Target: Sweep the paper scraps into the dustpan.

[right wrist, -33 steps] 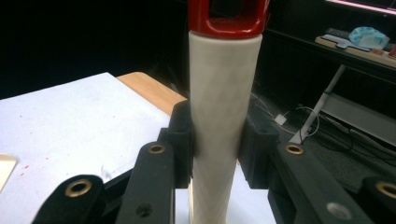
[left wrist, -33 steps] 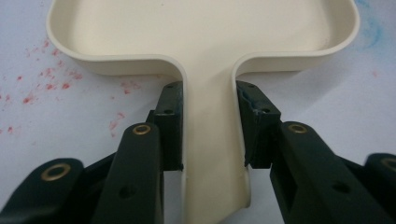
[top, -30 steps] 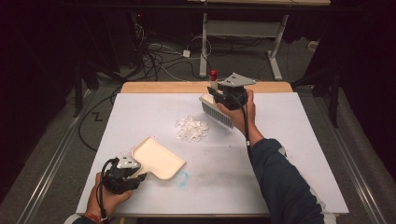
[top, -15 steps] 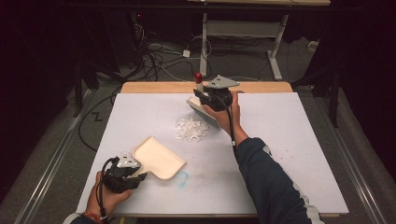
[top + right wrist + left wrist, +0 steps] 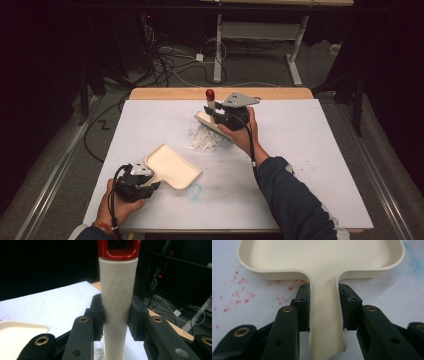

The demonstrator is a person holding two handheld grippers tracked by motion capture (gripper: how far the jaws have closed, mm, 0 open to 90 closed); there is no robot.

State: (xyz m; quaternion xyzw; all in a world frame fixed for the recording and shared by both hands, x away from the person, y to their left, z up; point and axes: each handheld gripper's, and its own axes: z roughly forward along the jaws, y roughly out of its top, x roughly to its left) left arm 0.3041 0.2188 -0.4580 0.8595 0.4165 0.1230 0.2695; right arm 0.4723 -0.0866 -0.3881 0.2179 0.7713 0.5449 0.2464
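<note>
With the right gripper (image 5: 218,116) clamped on the brush (image 5: 212,122) handle just behind the paper scraps (image 5: 202,141), and the left gripper (image 5: 145,181) pinching the dustpan (image 5: 172,166) handle nearer the person, a hard sweep could scatter scraps past it.

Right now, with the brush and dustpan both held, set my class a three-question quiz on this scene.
1. True or false: the left tool clamps the dustpan by its handle.
2. What does the right tool hold? A) a cup B) the brush handle C) nothing
3. Where does the pile of white scraps lie relative to the dustpan's open mouth?

Key: 1 true. 2 B. 3 Apart from it, farther up the table, under the brush head.
</note>
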